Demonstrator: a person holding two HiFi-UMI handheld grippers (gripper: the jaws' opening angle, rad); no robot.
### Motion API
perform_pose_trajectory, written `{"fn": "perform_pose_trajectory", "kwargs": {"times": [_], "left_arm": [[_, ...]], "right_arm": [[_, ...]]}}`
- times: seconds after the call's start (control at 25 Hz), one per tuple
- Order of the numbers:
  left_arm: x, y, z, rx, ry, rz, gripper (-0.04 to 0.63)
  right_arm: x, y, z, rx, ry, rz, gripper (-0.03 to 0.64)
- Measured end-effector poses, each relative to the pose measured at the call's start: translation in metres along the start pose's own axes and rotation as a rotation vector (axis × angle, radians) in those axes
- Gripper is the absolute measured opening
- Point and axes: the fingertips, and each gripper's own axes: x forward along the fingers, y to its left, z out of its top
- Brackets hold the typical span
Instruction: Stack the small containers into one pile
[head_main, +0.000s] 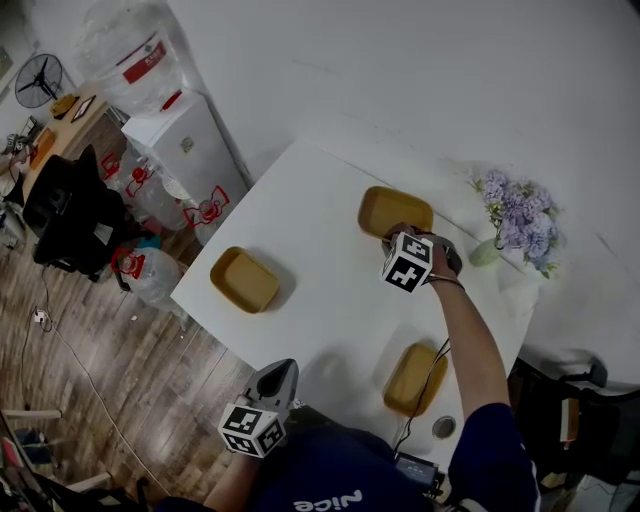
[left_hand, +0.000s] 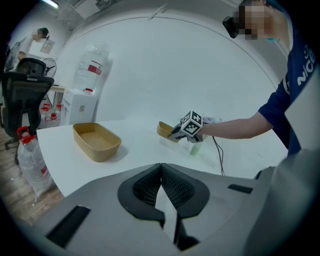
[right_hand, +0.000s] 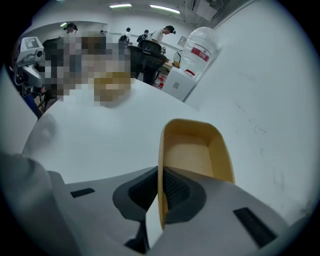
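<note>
Tan containers (head_main: 244, 279), three, well apart.

Office-like workroom, water dispenser (head_main: 190, 150), office chair (head_main: 72, 215), standing fan (head_main: 38, 80), wooden floor (head_main: 150, 375)

White "nice" print on dark shirt (head_main: 330, 470); water-jug label (left_hand: 95, 68) illegible.

Can't see the far container (head_main: 396, 208) whole behind the right gripper (head_main: 392, 236), nor the near container (head_main: 411, 380) under the forearm (head_main: 470, 340).
</note>
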Motion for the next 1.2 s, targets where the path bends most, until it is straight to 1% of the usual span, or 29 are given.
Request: {"fn": "perform_pose_trajectory", "kwargs": {"times": [0.08, 0.2, 0.32, 0.44, 0.68, 0.92, 1.04, 1.12, 1.2], "left_arm": [[-0.004, 0.0, 0.002, 0.005, -0.006, -0.006, 0.018], [-0.01, 0.004, 0.001, 0.017, -0.005, 0.009, 0.018], [-0.015, 0.002, 0.001, 0.05, 0.0, 0.01, 0.018], [-0.021, -0.004, 0.001, 0.092, -0.001, -0.02, 0.018], [-0.034, -0.008, -0.005, 0.089, -0.005, -0.055, 0.018], [-0.035, -0.021, -0.009, 0.119, 0.004, -0.135, 0.018], [-0.036, -0.026, -0.012, 0.132, 0.013, -0.161, 0.018], [-0.037, -0.029, -0.015, 0.138, 0.018, -0.182, 0.018], [-0.039, -0.031, -0.019, 0.144, 0.03, -0.2, 0.018]], "right_arm": [[-0.014, -0.002, 0.003, 0.011, 0.003, -0.016, 0.051], [-0.035, -0.004, 0.004, 0.048, 0.009, -0.057, 0.051], [-0.053, -0.001, 0.002, 0.09, 0.017, -0.086, 0.051], [-0.073, 0.007, 0.004, 0.091, 0.025, -0.113, 0.051], [-0.112, 0.032, 0.007, 0.158, 0.032, -0.135, 0.051], [-0.145, 0.062, 0.004, 0.237, 0.033, -0.162, 0.051], [-0.162, 0.076, -0.002, 0.267, 0.038, -0.184, 0.051], [-0.173, 0.084, -0.005, 0.303, 0.031, -0.205, 0.051], [-0.182, 0.09, -0.006, 0.367, -0.001, -0.226, 0.051]]}}
